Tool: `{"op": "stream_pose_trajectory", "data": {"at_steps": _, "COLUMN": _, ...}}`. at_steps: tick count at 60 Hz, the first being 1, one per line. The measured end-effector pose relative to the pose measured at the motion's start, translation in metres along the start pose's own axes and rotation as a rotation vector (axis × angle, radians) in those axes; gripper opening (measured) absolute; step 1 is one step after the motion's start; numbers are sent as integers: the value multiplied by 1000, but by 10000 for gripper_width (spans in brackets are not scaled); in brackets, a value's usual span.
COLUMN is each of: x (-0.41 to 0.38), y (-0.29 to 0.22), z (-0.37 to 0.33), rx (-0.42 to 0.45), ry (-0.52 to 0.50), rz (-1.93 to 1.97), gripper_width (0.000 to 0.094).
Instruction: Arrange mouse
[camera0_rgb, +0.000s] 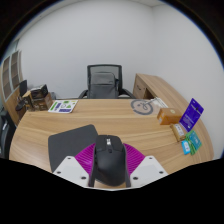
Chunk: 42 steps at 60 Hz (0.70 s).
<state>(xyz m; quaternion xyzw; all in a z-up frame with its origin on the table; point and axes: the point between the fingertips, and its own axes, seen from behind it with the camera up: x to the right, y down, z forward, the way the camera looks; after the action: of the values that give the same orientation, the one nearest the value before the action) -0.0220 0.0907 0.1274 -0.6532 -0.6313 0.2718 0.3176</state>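
The tongs (109, 170) hold a dark mouse (108, 162), both purple pads (84, 158) pressed against its flanks. Its long axis runs straight along the fingers, one end toward the far edge of the wooden bench (120, 118); I cannot tell which end is the front. It sits over the near edge, beside a grey mouse mat (72, 144).

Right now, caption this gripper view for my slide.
Fingers shut on mouse above desk, beside mousepad.
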Motion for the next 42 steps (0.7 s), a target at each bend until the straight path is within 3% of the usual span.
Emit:
{"op": "stream_pose_trajectory", "data": {"at_steps": 14, "x": -95, "y": -12, "z": 49, "rx": 6, "ry": -72, "rz": -40, "gripper_width": 408}}
{"op": "stream_pose_trajectory", "data": {"at_steps": 27, "x": -157, "y": 30, "z": 99, "rx": -49, "ry": -120, "rz": -72, "gripper_width": 407}}
{"op": "stream_pose_trajectory", "data": {"at_steps": 42, "x": -172, "y": 71, "z": 122, "rx": -123, "ry": -102, "rz": -66, "gripper_width": 414}}
